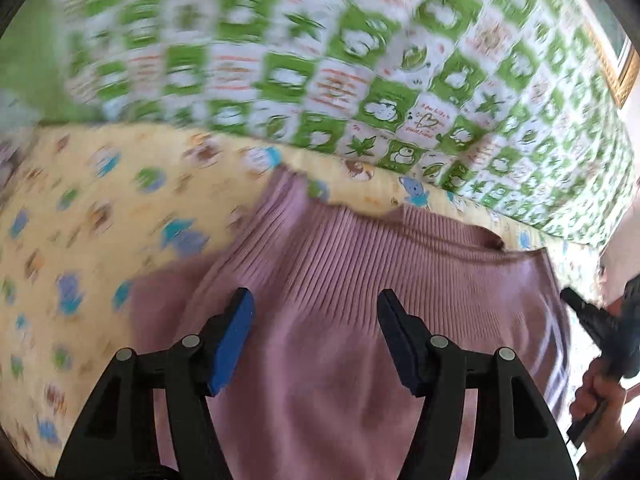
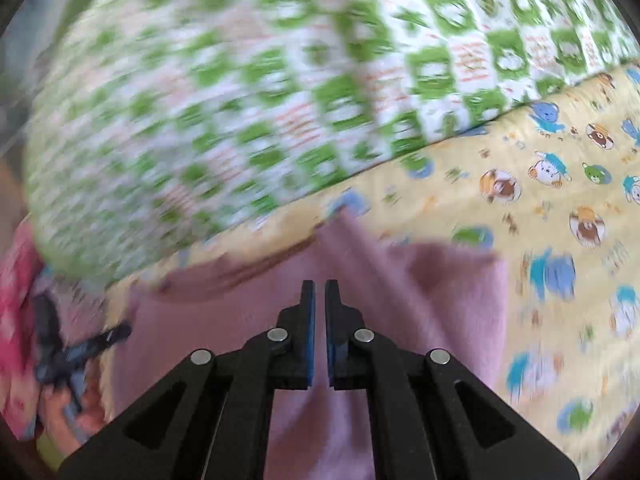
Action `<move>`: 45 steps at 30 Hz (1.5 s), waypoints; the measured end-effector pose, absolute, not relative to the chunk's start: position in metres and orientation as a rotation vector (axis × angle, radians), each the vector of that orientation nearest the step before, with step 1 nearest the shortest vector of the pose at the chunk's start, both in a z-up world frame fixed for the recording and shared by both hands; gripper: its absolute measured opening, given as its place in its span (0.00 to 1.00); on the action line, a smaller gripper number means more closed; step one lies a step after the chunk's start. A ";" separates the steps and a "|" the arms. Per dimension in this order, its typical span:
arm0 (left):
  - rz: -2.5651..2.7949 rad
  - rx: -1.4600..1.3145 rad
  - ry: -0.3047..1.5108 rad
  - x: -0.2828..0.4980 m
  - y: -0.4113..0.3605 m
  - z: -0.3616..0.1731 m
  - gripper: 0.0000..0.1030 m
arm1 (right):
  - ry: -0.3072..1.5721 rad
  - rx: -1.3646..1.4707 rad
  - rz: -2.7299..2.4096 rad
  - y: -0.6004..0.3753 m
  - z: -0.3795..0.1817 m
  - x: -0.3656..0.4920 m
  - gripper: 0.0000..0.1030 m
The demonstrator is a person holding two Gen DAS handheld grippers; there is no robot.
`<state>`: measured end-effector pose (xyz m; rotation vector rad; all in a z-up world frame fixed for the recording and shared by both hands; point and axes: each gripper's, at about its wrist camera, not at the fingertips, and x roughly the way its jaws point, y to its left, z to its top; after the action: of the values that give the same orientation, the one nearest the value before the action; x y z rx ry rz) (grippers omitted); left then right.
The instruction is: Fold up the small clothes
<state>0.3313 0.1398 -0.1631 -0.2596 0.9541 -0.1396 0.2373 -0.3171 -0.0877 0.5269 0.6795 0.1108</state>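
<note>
Pink ribbed garment (image 1: 340,320) flat on yellow sheet (image 1: 80,208), left gripper (image 1: 316,312) spread empty above, right gripper (image 2: 319,304) pinched, empty; next grip: hem toward 12 o'clock, lift evenly.

One pink ribbed garment (image 1: 340,320) is lying on one yellow cartoon-print sheet (image 1: 80,208). One green-checked quilt (image 1: 360,60) is showing behind. Two grippers are showing: left gripper (image 1: 316,340), right gripper (image 2: 319,332).
</note>
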 end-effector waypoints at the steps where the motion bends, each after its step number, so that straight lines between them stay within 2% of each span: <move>1: -0.151 -0.271 0.954 0.318 0.143 -0.163 0.65 | 0.695 0.503 0.141 -0.313 -0.090 0.226 0.08; 5: -0.149 -0.225 1.019 0.275 0.140 -0.188 0.65 | 0.813 0.364 0.100 -0.294 -0.116 0.187 0.31; 9: -0.061 -0.184 1.049 0.267 0.155 -0.208 0.63 | 0.835 0.435 -0.170 -0.341 -0.133 0.153 0.31; 11: -0.056 -0.210 1.040 0.256 0.171 -0.200 0.63 | 0.807 0.512 -0.249 -0.358 -0.129 0.139 0.38; 16: -0.007 -0.252 0.992 0.225 0.192 -0.169 0.67 | 0.726 0.524 -0.159 -0.334 -0.097 0.137 0.40; 20: 0.041 -0.341 0.991 0.202 0.209 -0.165 0.72 | 0.722 0.501 -0.015 -0.281 -0.086 0.155 0.58; 29: 0.058 -0.481 1.083 0.141 0.235 -0.199 0.74 | 0.815 0.397 0.260 -0.135 -0.077 0.234 0.59; 34: 0.045 -0.526 1.098 0.134 0.240 -0.209 0.75 | 0.898 0.365 0.307 -0.075 -0.073 0.280 0.64; 36: 0.040 -0.555 1.104 0.132 0.243 -0.213 0.75 | 0.919 0.336 0.317 -0.047 -0.070 0.298 0.71; 41: 0.002 -0.627 1.100 0.131 0.248 -0.224 0.75 | 0.989 0.238 0.314 0.016 -0.072 0.340 0.78; 45: -0.033 -0.620 1.121 0.137 0.244 -0.232 0.75 | 1.051 0.207 0.277 0.052 -0.090 0.371 0.78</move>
<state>0.1365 0.2445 -0.2320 -0.6195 1.1207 -0.0327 0.3709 0.0518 -0.0903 0.2074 1.0508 0.2768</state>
